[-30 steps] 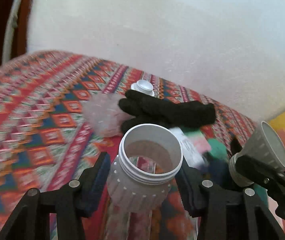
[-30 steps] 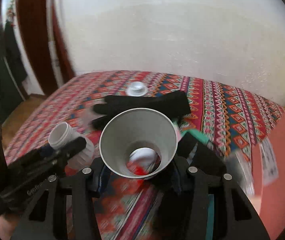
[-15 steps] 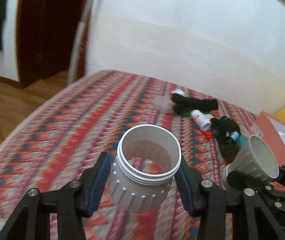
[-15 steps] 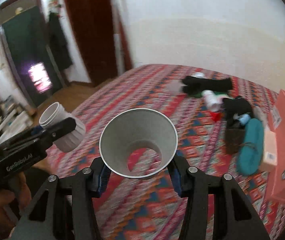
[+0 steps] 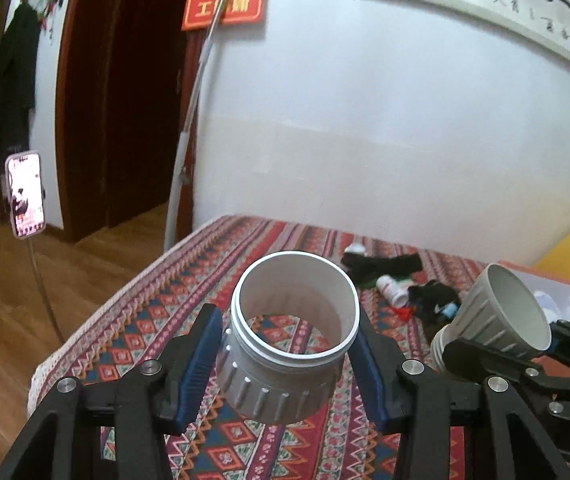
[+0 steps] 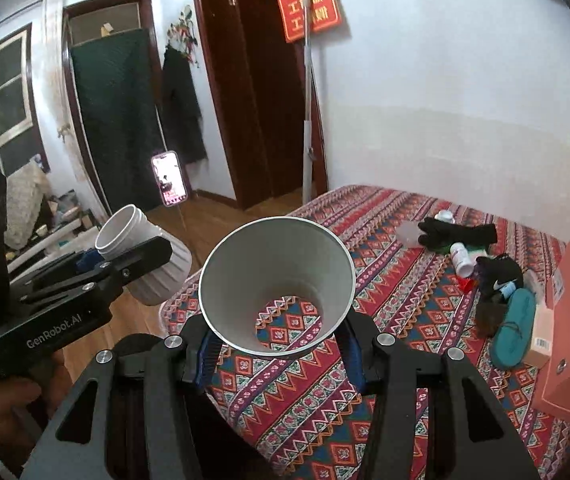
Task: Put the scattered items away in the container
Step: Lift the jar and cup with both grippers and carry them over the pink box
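Observation:
My left gripper (image 5: 289, 344) is shut on a white ribbed screw-neck jar (image 5: 281, 384), mouth up, held above the near end of the patterned bed (image 5: 213, 304). My right gripper (image 6: 281, 344) is shut on a grey-white funnel-shaped cup (image 6: 241, 268) whose open bottom shows the bedspread through it. Each gripper appears in the other view: the jar (image 6: 125, 228) at the left, the cup (image 5: 501, 316) at the right. Far across the bed lie a black glove (image 6: 461, 234), a white pill bottle (image 6: 461, 258), a black sock (image 6: 501, 272) and a teal pouch (image 6: 515, 328). An orange box (image 6: 565, 360) stands open at the right.
A white cap (image 6: 445, 215) and a small red piece (image 6: 467, 283) also lie among the items. A phone on a thin stand (image 6: 170, 184) is on the wooden floor to the left of the bed. A dark doorway and the white wall lie behind.
Both grippers have drawn back and risen from the pile, each keeping its hold. The scattered items, close under the fingers before, now lie far off across the bed.

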`<state>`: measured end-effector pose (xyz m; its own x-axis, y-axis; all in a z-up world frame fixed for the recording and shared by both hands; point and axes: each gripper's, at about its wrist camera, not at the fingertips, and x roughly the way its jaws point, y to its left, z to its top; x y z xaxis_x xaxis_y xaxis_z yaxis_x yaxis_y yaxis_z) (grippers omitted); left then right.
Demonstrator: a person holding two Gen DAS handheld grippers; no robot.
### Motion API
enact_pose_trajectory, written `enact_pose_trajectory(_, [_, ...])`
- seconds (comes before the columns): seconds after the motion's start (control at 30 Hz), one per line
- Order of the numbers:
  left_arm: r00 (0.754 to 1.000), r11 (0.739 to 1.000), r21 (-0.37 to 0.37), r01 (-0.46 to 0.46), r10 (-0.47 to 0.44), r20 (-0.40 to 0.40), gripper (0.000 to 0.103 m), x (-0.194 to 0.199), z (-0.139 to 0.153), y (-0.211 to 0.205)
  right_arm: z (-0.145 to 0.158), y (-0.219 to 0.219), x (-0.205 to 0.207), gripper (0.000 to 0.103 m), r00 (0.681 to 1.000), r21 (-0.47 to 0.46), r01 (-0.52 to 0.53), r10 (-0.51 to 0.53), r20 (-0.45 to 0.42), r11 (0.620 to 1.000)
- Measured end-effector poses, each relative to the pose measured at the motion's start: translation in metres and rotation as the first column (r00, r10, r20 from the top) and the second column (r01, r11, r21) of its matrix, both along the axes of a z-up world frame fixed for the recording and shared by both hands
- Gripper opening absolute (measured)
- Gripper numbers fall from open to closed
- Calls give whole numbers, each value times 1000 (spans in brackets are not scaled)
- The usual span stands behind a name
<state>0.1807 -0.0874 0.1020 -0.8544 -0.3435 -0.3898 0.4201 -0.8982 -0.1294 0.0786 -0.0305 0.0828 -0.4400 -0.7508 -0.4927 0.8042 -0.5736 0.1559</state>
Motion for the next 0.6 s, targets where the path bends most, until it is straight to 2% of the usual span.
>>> enact_pose_trajectory(0.2, [999,999,-14,33,-33,5,54,-15,0,6,15,15,14,53,999,-16,24,-25,-22,1000])
enact_pose_trajectory(0.37, [989,989,-8,145,-145,11,54,-52,5,29,23,44,4,53,994,-35,98,-100,-41,995])
enact_pose_trajectory(0.47, [974,974,-21,225,-225,4,54,-80,9,51,29,71,-8,53,983,-50,172,-174,-56,984])
enact_pose_trajectory(0.6, [937,937,-13,349,-349,-7,54,-123,13,85,37,112,-29,53,955,-72,283,-288,-73,956])
